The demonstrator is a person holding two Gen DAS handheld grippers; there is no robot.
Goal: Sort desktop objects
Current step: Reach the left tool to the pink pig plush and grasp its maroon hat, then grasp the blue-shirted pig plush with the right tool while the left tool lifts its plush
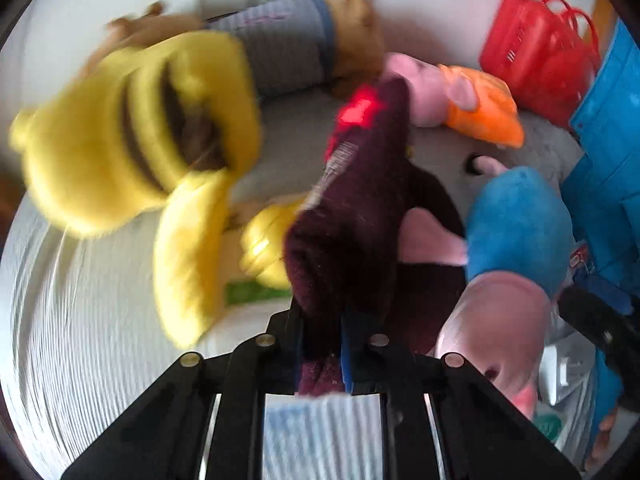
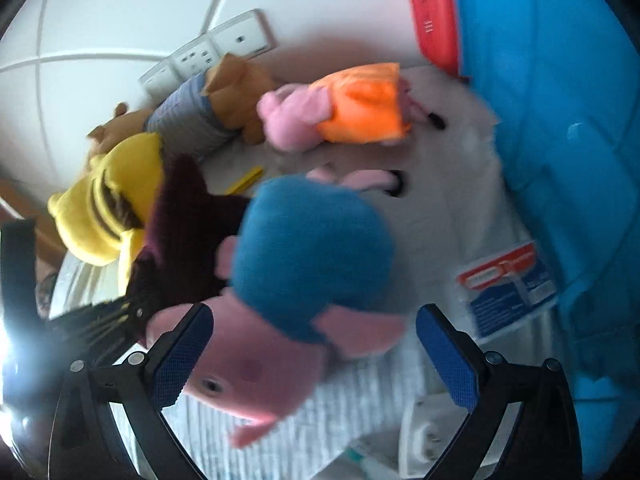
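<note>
My left gripper (image 1: 322,344) is shut on a dark maroon knitted sock (image 1: 352,216), which stands up between its pads; it also shows in the right wrist view (image 2: 180,232). My right gripper (image 2: 316,356) is open, its blue pads either side of a pink pig plush in a blue shirt (image 2: 304,280), which also shows in the left wrist view (image 1: 512,240). A yellow striped plush (image 1: 132,132), a brown bear in a grey striped shirt (image 1: 288,44) and a pink pig in an orange dress (image 1: 460,96) lie beyond.
A red case (image 1: 536,52) and a large blue plastic item (image 2: 560,140) stand at the right. A grey cloth (image 2: 448,184) lies under the toys on a white ribbed mat (image 1: 80,320). White wall sockets (image 2: 208,52) sit behind. A labelled card (image 2: 508,288) lies near the blue item.
</note>
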